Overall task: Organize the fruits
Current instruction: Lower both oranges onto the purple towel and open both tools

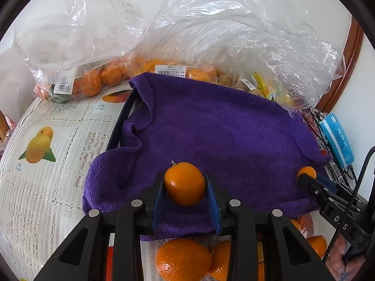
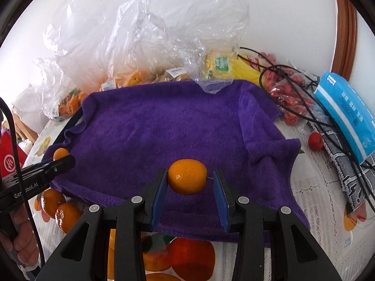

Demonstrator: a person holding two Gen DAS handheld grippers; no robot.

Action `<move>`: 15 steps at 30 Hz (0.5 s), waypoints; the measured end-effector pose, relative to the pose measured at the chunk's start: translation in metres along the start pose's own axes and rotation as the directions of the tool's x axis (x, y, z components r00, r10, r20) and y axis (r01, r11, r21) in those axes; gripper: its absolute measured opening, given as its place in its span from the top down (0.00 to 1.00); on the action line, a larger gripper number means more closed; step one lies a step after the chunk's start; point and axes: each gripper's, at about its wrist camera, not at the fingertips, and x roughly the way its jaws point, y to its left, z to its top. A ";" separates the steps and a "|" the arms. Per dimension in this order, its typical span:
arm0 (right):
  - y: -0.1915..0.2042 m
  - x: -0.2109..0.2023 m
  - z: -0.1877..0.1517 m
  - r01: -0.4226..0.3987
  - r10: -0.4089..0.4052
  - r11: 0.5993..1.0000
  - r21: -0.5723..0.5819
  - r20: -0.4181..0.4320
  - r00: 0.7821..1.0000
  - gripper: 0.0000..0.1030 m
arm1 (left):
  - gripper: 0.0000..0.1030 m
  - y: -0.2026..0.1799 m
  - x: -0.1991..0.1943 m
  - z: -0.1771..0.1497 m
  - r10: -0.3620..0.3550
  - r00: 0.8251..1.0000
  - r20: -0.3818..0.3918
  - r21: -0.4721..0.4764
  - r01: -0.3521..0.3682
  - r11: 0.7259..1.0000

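Observation:
A purple towel (image 1: 222, 128) covers a dark tray (image 1: 123, 117) on the table; it also shows in the right wrist view (image 2: 164, 126). My left gripper (image 1: 185, 183) is shut on a small orange kumquat (image 1: 185, 183) just above the towel's near edge. My right gripper (image 2: 188, 178) is shut on another kumquat (image 2: 187, 176), stem toward the right pad, above the towel. Each gripper shows in the other's view: the right one (image 1: 307, 178) at the towel's right side, the left one (image 2: 62, 158) at its left side.
Clear plastic bags of oranges (image 1: 89, 82) and kumquats (image 1: 173, 70) stand behind the towel. Loose kumquats (image 1: 182, 260) lie on the fruit-print tablecloth (image 1: 46, 164) at the front. Red fruit in a bag (image 2: 290, 103), black cables (image 2: 304, 98) and a blue tissue pack (image 2: 346, 112) are at the right.

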 end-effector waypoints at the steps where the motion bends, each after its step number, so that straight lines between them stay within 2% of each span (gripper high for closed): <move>1: 0.001 0.001 -0.001 0.000 0.000 1.000 -0.004 -0.003 1.000 0.62 | 0.69 0.000 0.000 0.000 0.000 1.000 0.002 0.001 0.000 1.000; 15: 0.003 -0.003 -0.003 0.005 -0.004 1.000 -0.023 0.016 1.000 0.61 | 0.69 -0.005 -0.001 -0.002 -0.013 1.000 0.015 0.009 0.013 1.000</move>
